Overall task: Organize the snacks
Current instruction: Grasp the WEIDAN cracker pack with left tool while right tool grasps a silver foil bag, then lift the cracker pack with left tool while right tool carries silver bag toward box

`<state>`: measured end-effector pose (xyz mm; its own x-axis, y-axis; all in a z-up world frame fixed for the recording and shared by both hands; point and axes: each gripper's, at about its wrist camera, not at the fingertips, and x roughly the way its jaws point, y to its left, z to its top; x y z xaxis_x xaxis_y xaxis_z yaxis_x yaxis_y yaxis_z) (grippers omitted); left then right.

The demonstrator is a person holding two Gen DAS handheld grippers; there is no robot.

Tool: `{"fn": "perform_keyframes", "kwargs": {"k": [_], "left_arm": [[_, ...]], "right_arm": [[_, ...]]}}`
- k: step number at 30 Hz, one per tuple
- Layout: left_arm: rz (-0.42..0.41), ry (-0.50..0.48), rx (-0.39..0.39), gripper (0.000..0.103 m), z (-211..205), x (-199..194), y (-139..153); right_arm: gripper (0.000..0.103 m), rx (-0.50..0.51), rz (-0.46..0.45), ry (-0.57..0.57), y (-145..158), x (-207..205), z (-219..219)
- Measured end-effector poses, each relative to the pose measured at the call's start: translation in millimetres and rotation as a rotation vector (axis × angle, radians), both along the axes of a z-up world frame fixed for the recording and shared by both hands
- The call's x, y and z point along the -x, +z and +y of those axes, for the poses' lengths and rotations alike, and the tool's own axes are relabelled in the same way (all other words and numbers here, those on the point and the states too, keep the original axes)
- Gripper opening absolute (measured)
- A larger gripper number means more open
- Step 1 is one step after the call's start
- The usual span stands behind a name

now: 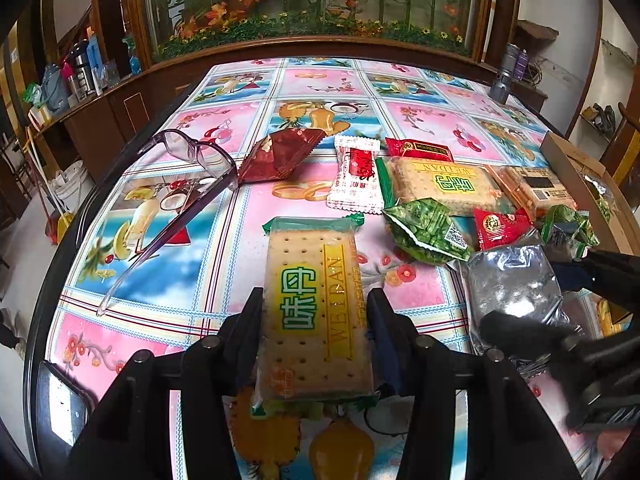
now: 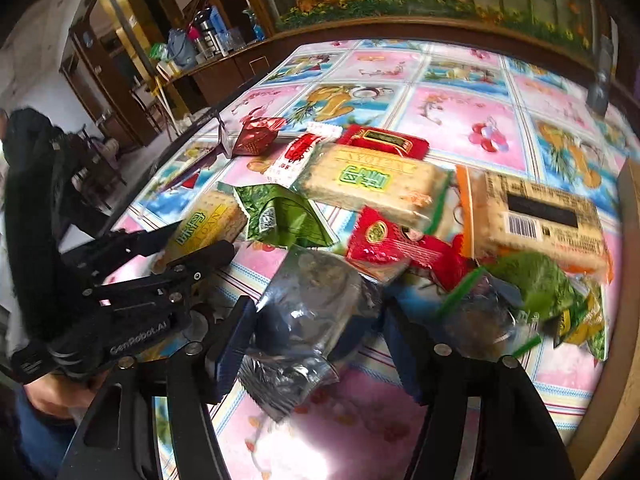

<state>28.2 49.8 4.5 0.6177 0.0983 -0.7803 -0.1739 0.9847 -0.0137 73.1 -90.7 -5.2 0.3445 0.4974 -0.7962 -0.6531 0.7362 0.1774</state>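
My left gripper is shut on a green-ended cracker pack and holds it over the table; the pack also shows in the right wrist view. My right gripper has its fingers around a crinkled silver packet, which also shows in the left wrist view; whether they press it is unclear. A pile of snacks lies beyond: a second cracker pack, an orange cracker pack, green packets, red packets, a white and red candy pack, and a dark red packet.
Purple-framed glasses lie at the table's left side. A cardboard box stands at the right edge. A grey bottle stands at the far right. A phone lies at the near left corner. The table has a flowered cloth.
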Motion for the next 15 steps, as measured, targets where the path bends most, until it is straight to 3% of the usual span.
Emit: {"fn": "perform_keyframes", "kwargs": {"k": [2, 3, 4, 5, 10, 15], "left_arm": [[-0.003, 0.003, 0.003, 0.045, 0.9, 0.6, 0.2], [-0.008, 0.002, 0.014, 0.045, 2.0, 1.2, 0.6], [-0.013, 0.003, 0.026, 0.045, 3.5, 1.6, 0.7], [-0.018, 0.007, 0.038, 0.045, 5.0, 2.1, 1.0], [-0.060, 0.004, 0.092, 0.045, 7.9, 6.9, 5.0], [-0.117, -0.001, 0.107, 0.045, 5.6, 11.7, 13.6]], "right_arm": [[0.070, 0.024, -0.049, 0.009, -1.1, 5.8, 2.8], [0.064, 0.022, -0.062, 0.013, -1.1, 8.0, 1.5], [0.056, 0.009, -0.059, 0.026, -0.9, 9.2, -0.4], [0.037, 0.005, -0.054, 0.028, -0.4, 9.2, -1.8], [0.029, -0.074, -0.008, 0.011, 5.7, 3.3, -17.6], [0.025, -0.138, -0.054, 0.009, 21.8, 8.4, -23.8]]}}
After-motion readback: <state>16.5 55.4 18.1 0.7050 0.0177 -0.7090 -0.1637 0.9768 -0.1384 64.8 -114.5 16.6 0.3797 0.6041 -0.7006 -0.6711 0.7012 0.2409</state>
